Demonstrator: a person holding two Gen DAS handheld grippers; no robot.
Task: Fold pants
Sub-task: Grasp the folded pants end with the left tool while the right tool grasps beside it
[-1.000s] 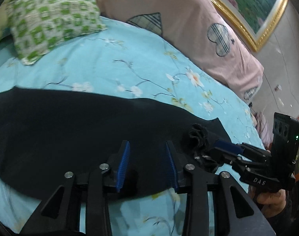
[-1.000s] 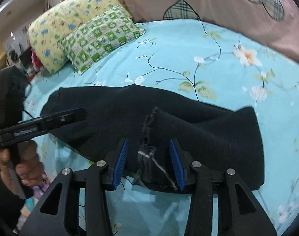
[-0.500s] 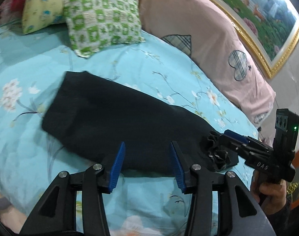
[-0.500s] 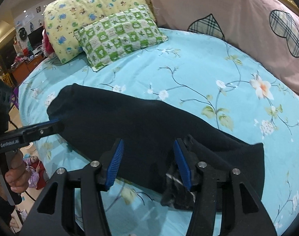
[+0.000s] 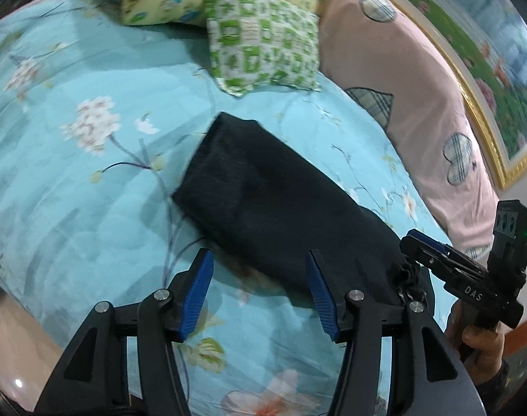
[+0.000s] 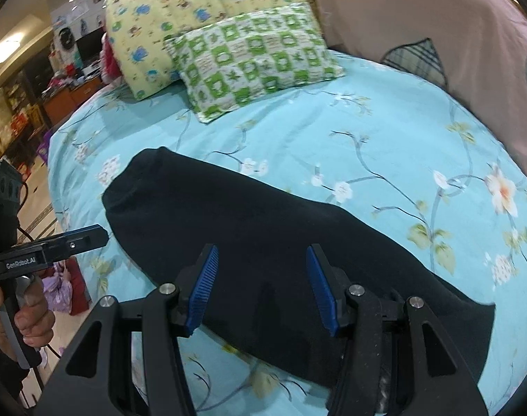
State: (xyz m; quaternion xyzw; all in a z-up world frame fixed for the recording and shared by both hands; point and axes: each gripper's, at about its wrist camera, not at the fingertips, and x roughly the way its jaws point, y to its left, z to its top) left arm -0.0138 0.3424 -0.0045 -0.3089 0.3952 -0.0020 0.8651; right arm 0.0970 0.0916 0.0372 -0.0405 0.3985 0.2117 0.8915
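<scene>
We have the black pants lying as one long narrow strip across the near part of the blue floral bedspread, apparently already doubled leg on leg, which leaves the crosswise fold to do. Our left gripper hangs over the strip's near edge, jaws spread wide and empty. Our right gripper stands just as wide above the cloth, gripping nothing; a bunched end sits near its right finger. The green checked pillow lies far off.
</scene>
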